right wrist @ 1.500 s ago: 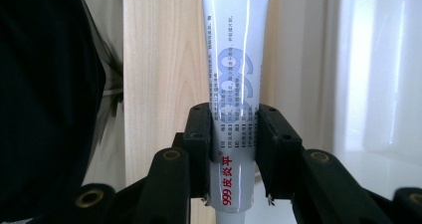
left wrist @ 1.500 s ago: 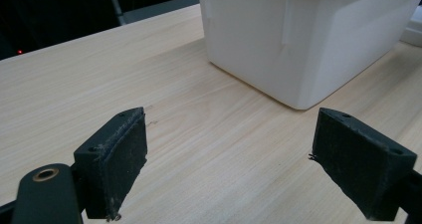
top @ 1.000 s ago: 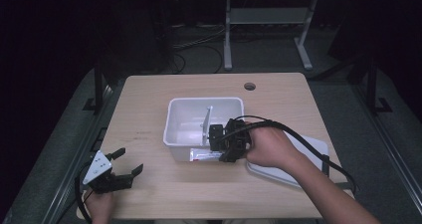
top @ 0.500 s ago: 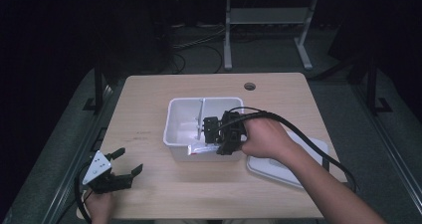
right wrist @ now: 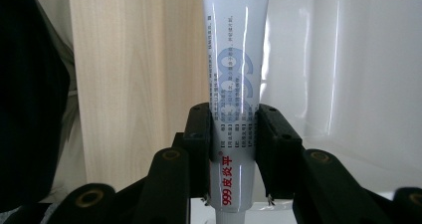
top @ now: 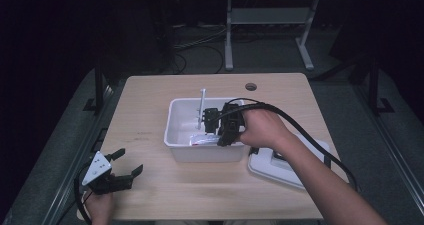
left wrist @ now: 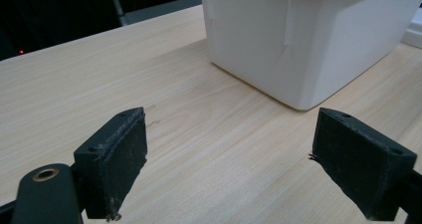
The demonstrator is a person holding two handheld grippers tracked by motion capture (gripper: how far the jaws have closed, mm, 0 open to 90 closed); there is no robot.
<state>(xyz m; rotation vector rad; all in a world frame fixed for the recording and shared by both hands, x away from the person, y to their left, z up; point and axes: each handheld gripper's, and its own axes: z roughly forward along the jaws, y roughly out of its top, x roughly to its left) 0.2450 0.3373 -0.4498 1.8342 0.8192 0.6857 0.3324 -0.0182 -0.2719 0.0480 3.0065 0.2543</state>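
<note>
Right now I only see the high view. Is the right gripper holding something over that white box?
Observer: Yes. In the right gripper view the right gripper is shut on a white tube, its pads pressing both sides.
Operator: What does the tube look like?
Observer: It has red print near the bottom and small blue text higher up.
Operator: And the left gripper, is it holding anything?
Observer: No. The left gripper stands open, with bare wooden table between its jaws and the white bin ahead of it.

Bright overhead light on the table [top: 150,115] — dark surroundings, glare on the tube [right wrist: 234,74].
</note>
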